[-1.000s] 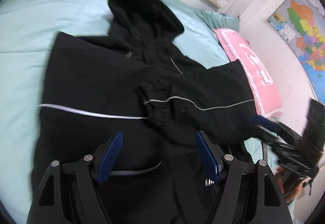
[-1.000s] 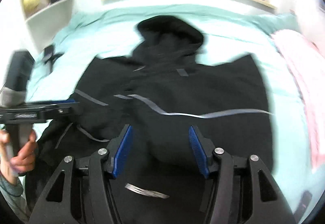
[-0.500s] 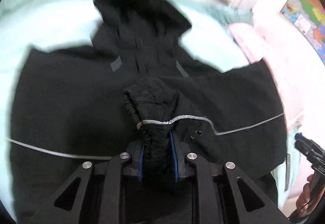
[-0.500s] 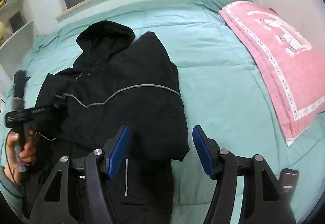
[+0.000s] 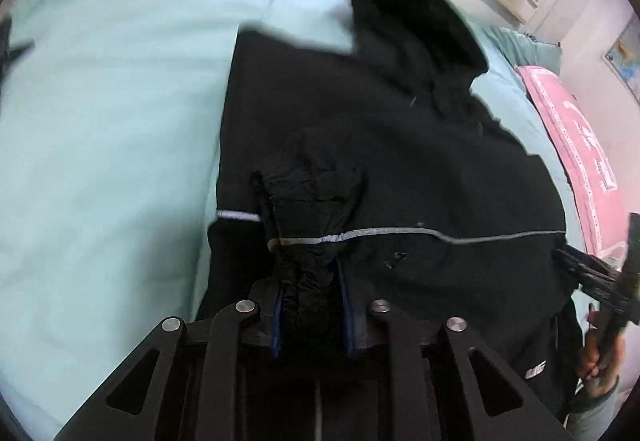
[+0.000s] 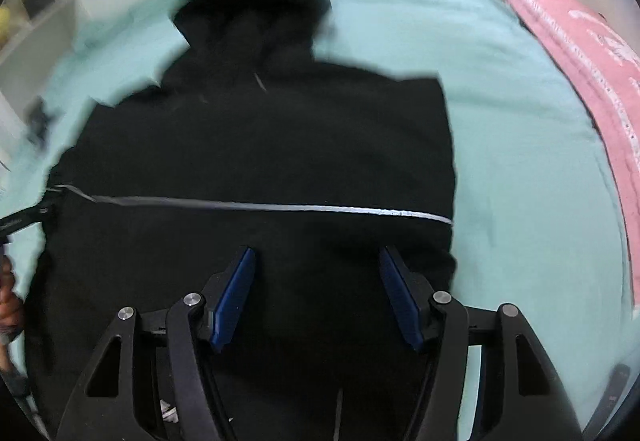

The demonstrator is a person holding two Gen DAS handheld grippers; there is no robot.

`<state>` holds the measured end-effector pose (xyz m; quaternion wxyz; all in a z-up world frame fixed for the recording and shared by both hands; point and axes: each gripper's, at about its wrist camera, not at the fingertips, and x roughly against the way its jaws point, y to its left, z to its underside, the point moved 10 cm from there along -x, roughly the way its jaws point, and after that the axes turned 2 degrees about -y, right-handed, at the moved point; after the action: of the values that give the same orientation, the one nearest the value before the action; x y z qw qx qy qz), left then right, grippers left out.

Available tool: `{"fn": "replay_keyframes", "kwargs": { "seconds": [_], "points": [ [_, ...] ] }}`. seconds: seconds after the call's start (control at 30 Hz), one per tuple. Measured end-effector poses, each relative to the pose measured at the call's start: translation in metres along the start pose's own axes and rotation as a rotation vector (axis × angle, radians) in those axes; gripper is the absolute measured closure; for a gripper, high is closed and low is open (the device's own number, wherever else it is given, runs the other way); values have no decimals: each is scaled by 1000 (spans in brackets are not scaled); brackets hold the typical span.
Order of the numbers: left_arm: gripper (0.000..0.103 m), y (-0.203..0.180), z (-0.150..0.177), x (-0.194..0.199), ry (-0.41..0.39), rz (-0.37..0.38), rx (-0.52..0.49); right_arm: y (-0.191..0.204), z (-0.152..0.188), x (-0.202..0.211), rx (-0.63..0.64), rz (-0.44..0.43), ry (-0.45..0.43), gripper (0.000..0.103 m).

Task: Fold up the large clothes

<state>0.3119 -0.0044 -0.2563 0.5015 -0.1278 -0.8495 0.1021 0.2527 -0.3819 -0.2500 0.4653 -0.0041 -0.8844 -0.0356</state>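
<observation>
We see a black hooded jacket (image 5: pixel 400 145) spread flat on the mint-green bed (image 5: pixel 104 129), its hood (image 5: pixel 412 21) pointing toward the far edge under the window and its body lying across the middle of the bed. The left tool (image 5: pixel 312 305) has its blue pads pinched on a bunched sleeve cuff (image 5: pixel 308 209) of the jacket, which lies doubled over the jacket's front beside a thin reflective stripe (image 5: pixel 400 233); its jaws are just beginning to ease apart, though the crumpled fabric is pressed between them. The right tool (image 6: pixel 316 297) hovers over the jacket's lower part with its jaws about halfway apart and nothing caught between the blue pads (image 6: pixel 234 297) (only flat black cloth shows below the gap). A pink pillow (image 6: pixel 580 81) lies along the bed's right edge, well apart from the jacket. In the left view the right tool's dark frame (image 5: pixel 600 273) shows at the jacket's right side, held in a hand (image 5: pixel 600 353).
</observation>
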Motion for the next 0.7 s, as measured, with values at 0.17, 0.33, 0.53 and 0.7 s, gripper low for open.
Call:
{"fn": "replay_keyframes", "kwargs": {
  "seconds": [0.17, 0.33, 0.53, 0.7],
  "points": [
    [73, -4, -9, 28, -82, 23, 13, 2, 4, -8, 20, 31, 48, 35],
    [53, -42, -33, 93, -266, -29, -122, 10, -35, 31, -36, -54, -34, 35],
    [51, -84, -49, 49, -208, -29, -177, 6, -77, 32, -70, -3, -190, 28],
    [52, -48, -26, -23, -91, -94, -107, -6, -54, -34, -26, 97, -61, 28]
  ]
}}
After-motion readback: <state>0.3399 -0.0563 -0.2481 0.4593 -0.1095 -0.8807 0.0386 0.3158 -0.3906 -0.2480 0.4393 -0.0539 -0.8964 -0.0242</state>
